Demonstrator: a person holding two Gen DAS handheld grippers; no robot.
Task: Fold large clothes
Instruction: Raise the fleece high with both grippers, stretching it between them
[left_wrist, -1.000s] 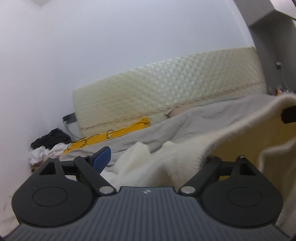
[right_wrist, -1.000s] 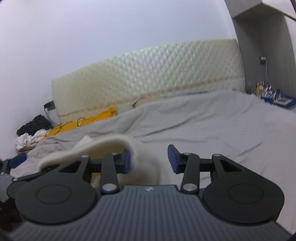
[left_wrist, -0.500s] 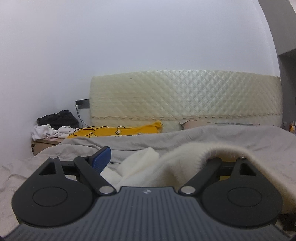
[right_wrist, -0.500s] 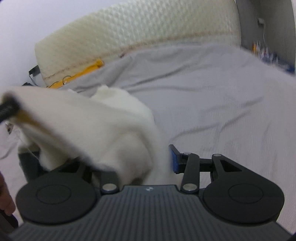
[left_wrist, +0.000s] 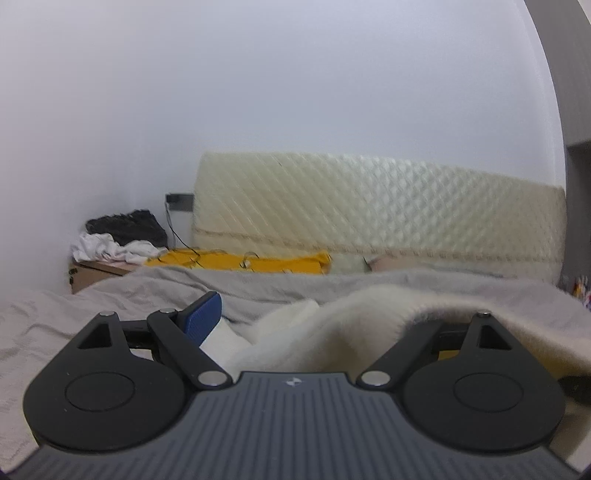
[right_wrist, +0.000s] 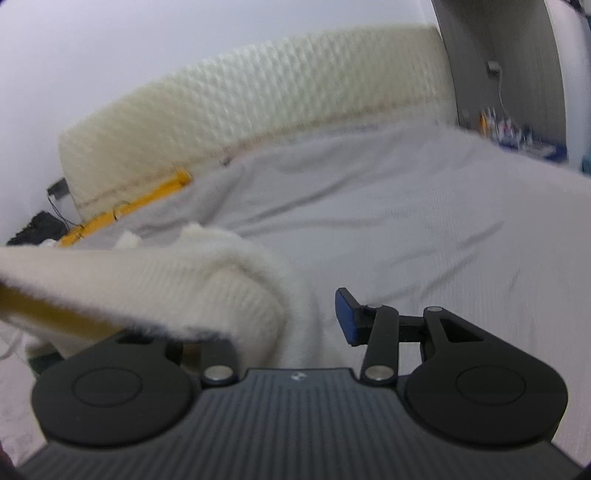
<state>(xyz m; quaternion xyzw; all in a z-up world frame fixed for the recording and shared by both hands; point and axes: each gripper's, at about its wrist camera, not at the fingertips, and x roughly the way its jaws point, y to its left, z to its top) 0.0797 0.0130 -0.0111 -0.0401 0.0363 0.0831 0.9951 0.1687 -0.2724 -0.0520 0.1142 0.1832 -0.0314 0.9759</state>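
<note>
My left gripper (left_wrist: 317, 325) and right gripper (right_wrist: 295, 314) both stand wide with the thick, floppy sweater (right_wrist: 155, 280) draped over them; I'd pinch its edge.

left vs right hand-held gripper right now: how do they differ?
The left hand-held gripper shows its left blue pad, with cream sweater over its right finger. The right hand-held gripper is mirrored: right pad bare, left finger buried. Left view is level, right tilted. Both stand wide apart, fabric draped across.
</note>
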